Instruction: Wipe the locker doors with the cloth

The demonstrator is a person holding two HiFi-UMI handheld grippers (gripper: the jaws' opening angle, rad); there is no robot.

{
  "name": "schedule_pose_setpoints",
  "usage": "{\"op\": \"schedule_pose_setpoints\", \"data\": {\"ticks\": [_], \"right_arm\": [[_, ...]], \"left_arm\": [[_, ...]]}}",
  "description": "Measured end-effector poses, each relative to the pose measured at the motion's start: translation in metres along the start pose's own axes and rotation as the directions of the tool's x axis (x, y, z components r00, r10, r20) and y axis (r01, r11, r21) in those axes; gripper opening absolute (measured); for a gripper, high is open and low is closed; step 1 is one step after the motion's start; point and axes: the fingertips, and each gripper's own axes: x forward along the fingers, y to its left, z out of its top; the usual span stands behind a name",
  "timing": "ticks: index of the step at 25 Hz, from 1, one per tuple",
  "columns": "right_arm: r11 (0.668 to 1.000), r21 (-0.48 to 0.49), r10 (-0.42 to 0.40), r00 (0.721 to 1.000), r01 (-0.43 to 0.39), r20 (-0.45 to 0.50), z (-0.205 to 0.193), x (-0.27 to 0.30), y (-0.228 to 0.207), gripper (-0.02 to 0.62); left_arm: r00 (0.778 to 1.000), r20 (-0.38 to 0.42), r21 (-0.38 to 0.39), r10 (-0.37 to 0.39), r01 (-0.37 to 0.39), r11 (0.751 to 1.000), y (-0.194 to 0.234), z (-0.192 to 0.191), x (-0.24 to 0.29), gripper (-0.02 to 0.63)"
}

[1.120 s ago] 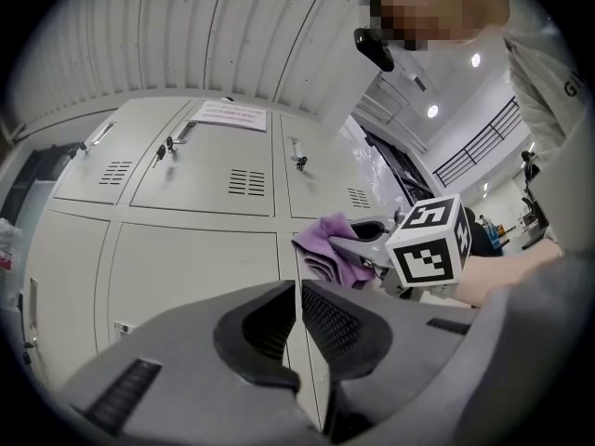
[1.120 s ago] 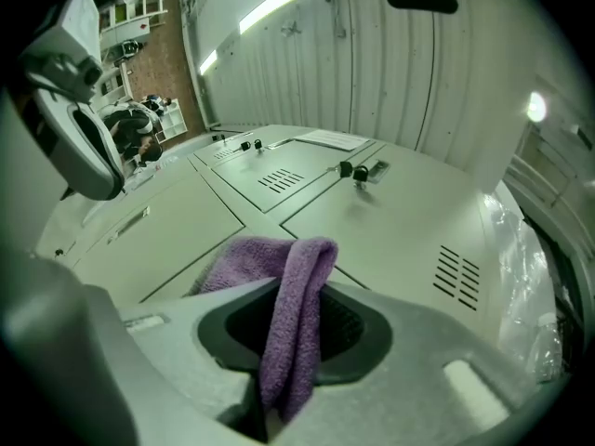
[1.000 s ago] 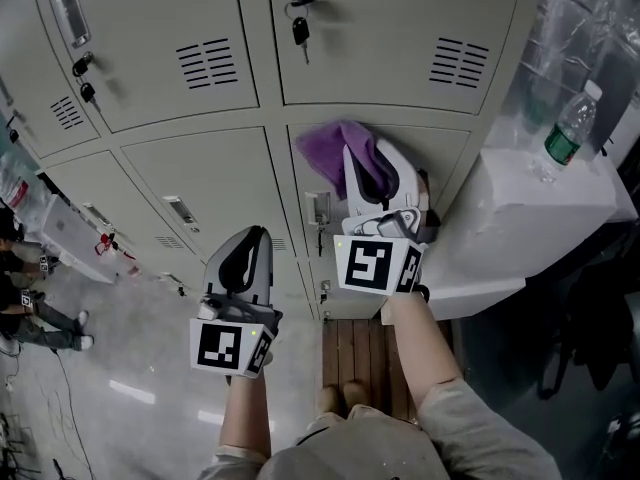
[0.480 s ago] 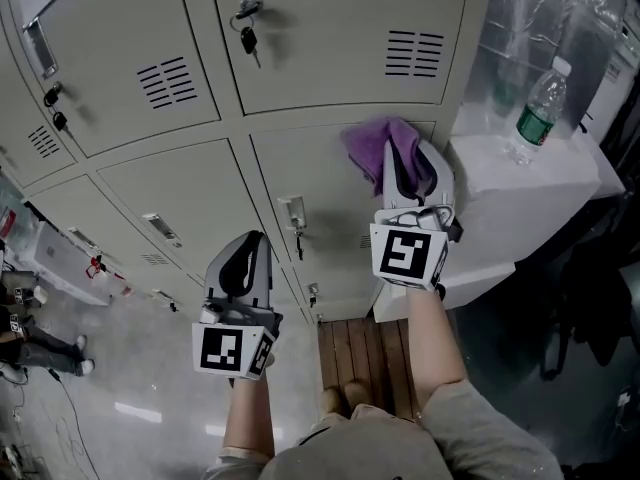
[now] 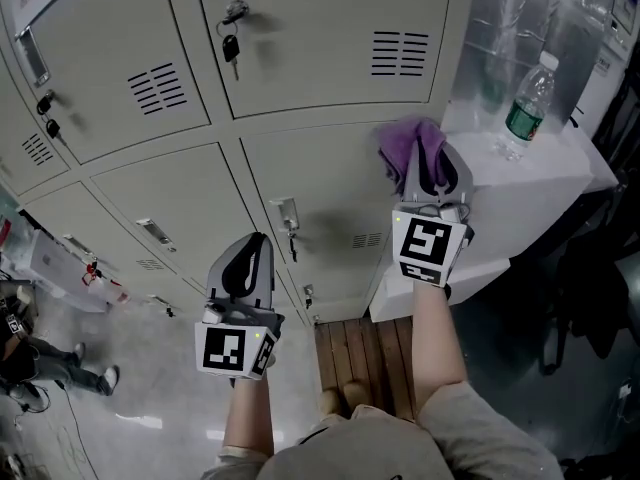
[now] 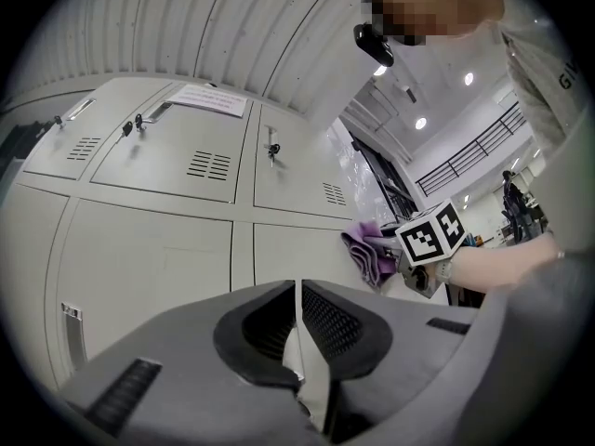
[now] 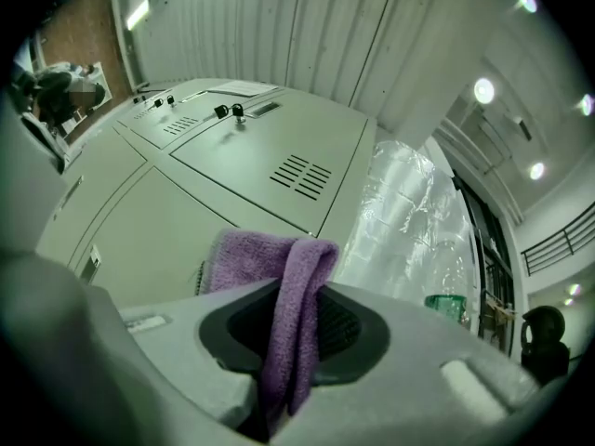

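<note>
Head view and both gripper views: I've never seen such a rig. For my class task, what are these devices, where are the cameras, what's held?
A person holds a two-jaw gripper in each hand. The head view comes from a camera on the person's head, looking down; each gripper view comes from a camera riding on that gripper. The right gripper is shut on a purple cloth, held at a grey locker door. The left gripper is shut and empty. A water bottle stands on the white counter nearby.
</note>
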Motion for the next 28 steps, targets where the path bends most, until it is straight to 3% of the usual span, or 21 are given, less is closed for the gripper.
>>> {"op": "schedule_pose_setpoints", "data": {"ticks": [6, 15, 19, 22, 25, 28], "right_arm": [[0.972, 0.234, 0.002, 0.995, -0.025, 0.099, 0.005, -0.013, 0.011, 0.064], [0.936, 0.267, 0.186, 0.966, -0.230, 0.182, 0.034, -0.026, 0.125, 0.063], [0.925, 0.208, 0.284, 0.941, -0.319, 0.182, 0.050, -0.026, 0.177, 0.063], [0.928, 0.098, 0.341, 0.926, -0.359, 0.163, 0.059, -0.027, 0.207, 0.063], [0.931, 0.006, 0.361, 0.920, -0.366, 0.156, 0.063, -0.027, 0.223, 0.061], [0.930, -0.010, 0.364, 0.918, -0.367, 0.154, 0.062, -0.025, 0.223, 0.060]], "left_arm": [[1.000, -0.004, 0.005, 0.021, -0.021, 1.000, 0.012, -0.003, -0.008, 0.018], [0.998, -0.022, 0.006, 0.063, -0.063, 0.998, 0.040, -0.014, -0.025, 0.018], [0.996, -0.033, 0.011, 0.080, -0.080, 0.997, 0.051, -0.020, -0.034, 0.018], [0.995, -0.026, 0.007, 0.095, -0.095, 0.995, 0.058, -0.019, -0.038, 0.018], [0.994, -0.028, 0.003, 0.107, -0.107, 0.994, 0.064, -0.020, -0.041, 0.018], [0.994, -0.028, 0.000, 0.109, -0.109, 0.994, 0.066, -0.021, -0.040, 0.018]]}}
